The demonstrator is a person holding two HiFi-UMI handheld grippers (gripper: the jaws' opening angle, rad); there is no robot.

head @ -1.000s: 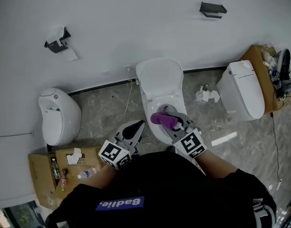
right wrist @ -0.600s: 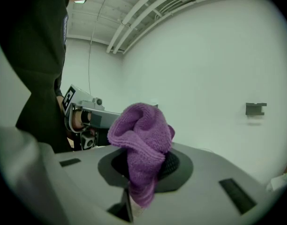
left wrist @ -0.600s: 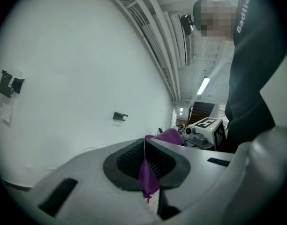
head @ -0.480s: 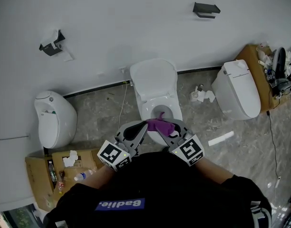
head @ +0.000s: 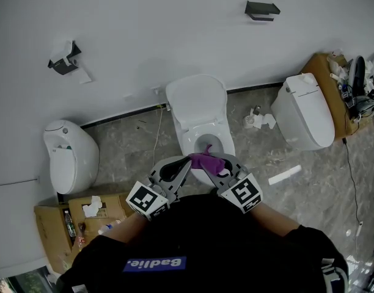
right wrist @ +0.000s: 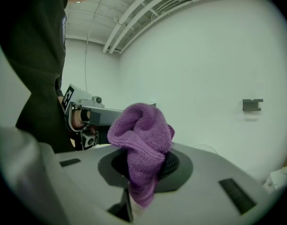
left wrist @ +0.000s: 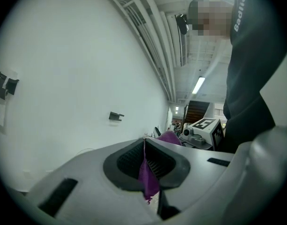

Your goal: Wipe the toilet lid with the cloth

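1. The left claw (head: 187,161) is pinching shut on one thin corner of the purple cloth (head: 206,161), just in front of the person's black top (head: 205,249).
2. The right claw (head: 225,163) is clamping down on a thick, bunched fold of the same cloth, so the cloth is spanning the short gap between the two claws.
3. Both claws are holding the cloth above the front of the white toilet (head: 227,144), whose bowl is lying open.
4. Beyond the bowl, the toilet lid (head: 196,99) is standing raised against the white wall (head: 144,35).
5. Further off, a second toilet (head: 306,121) is sitting to the right on the grey floor (head: 132,151), and a cardboard box (head: 49,218) is sitting to the left.
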